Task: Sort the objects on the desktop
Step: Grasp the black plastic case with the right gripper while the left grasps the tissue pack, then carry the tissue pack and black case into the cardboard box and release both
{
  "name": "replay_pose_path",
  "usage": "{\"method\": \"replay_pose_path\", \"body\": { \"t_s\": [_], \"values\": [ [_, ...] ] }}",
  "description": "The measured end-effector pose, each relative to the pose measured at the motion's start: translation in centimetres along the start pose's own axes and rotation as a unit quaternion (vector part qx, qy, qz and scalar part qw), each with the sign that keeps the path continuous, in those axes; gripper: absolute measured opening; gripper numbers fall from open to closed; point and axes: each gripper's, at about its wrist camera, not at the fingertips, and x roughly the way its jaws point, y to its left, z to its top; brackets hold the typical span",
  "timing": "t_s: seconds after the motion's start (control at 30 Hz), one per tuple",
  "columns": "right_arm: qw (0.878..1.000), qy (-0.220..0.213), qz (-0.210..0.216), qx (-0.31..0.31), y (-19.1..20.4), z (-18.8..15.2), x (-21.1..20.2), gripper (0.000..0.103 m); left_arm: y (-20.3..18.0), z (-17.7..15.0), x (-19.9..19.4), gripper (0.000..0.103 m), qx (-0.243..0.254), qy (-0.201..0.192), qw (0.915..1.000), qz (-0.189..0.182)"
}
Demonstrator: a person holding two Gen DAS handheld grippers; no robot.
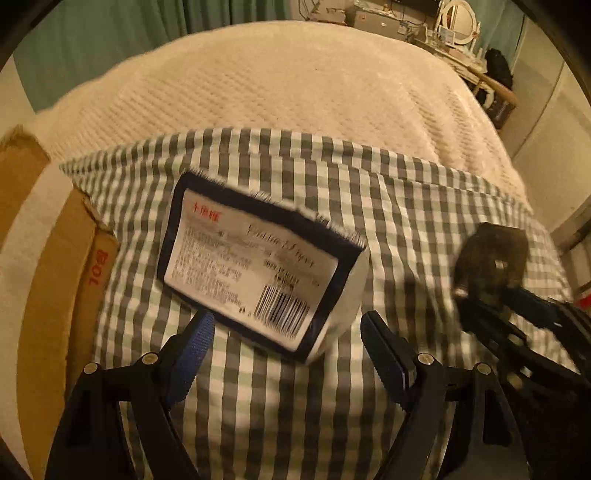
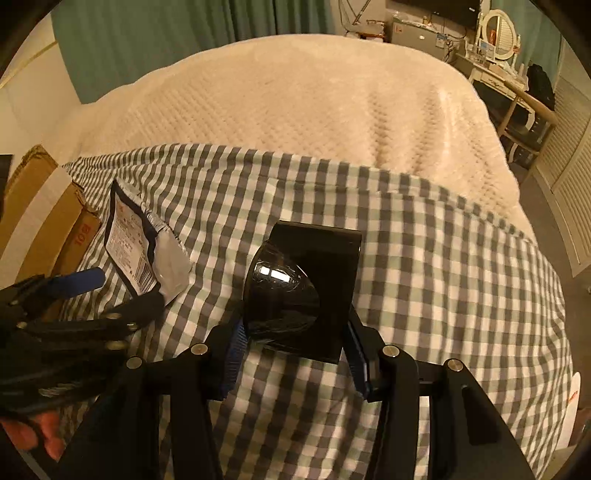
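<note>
A flat packet (image 1: 255,266) with a dark border, white label and barcode lies on the checked cloth (image 1: 369,192), just beyond my open left gripper (image 1: 286,345); its near corner sits between the fingers. It also shows at the left of the right wrist view (image 2: 136,240). My right gripper (image 2: 295,347) is shut on a black object (image 2: 295,291) with a glossy domed front and a flat square back, held over the cloth. In the left wrist view that object (image 1: 491,254) and the right gripper are blurred at the right.
An open cardboard box (image 1: 48,266) stands at the left edge of the cloth; it also shows in the right wrist view (image 2: 40,214). A cream textured blanket (image 2: 314,99) covers the bed beyond. A dressing table with a mirror (image 2: 498,26) stands far right.
</note>
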Motion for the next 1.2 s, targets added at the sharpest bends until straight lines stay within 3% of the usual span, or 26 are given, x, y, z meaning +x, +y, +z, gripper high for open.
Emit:
{"method": "replay_pose_path", "body": {
  "t_s": [0.17,0.23,0.3,0.43,0.6,0.8,1.07,1.17,1.2],
  "values": [
    [1.000,-0.005,0.001,0.003,-0.3,0.3,-0.1,0.047,-1.6,0.3,0.7,0.081,0.056,-0.019,0.9977,0.032],
    [1.000,-0.001,0.003,-0.001,-0.5,-0.1,0.0,0.047,-1.9,0.3,0.7,0.054,0.079,-0.022,0.9963,0.025],
    [1.000,0.000,-0.001,-0.008,-0.4,-0.4,0.3,0.047,-1.9,0.3,1.0,0.035,0.098,-0.010,0.9951,0.013],
    [1.000,0.006,0.000,-0.005,-1.0,-1.0,0.3,0.047,-1.1,0.2,0.3,0.022,0.094,-0.015,0.9955,0.003],
    [1.000,-0.004,0.000,-0.007,-1.3,-0.8,-0.7,0.047,1.5,-0.6,-2.2,0.014,0.090,-0.019,0.9956,-0.015],
    [1.000,-0.009,-0.002,-0.009,-1.2,-0.8,-1.9,0.048,5.0,-0.8,-4.7,0.013,0.043,-0.016,0.9986,-0.028],
    [1.000,-0.021,-0.006,-0.020,0.1,-0.3,-3.7,0.048,7.4,-3.9,-3.4,0.014,0.006,0.035,0.9984,-0.045],
    [0.999,-0.021,-0.006,-0.027,0.6,-0.2,-3.9,0.048,6.9,-5.1,-4.0,0.027,0.021,0.033,0.9970,-0.067],
    [0.999,-0.021,-0.007,-0.029,0.8,-0.1,-3.8,0.048,6.3,-5.1,-3.9,0.039,0.037,0.044,0.9962,-0.065]
  ]
}}
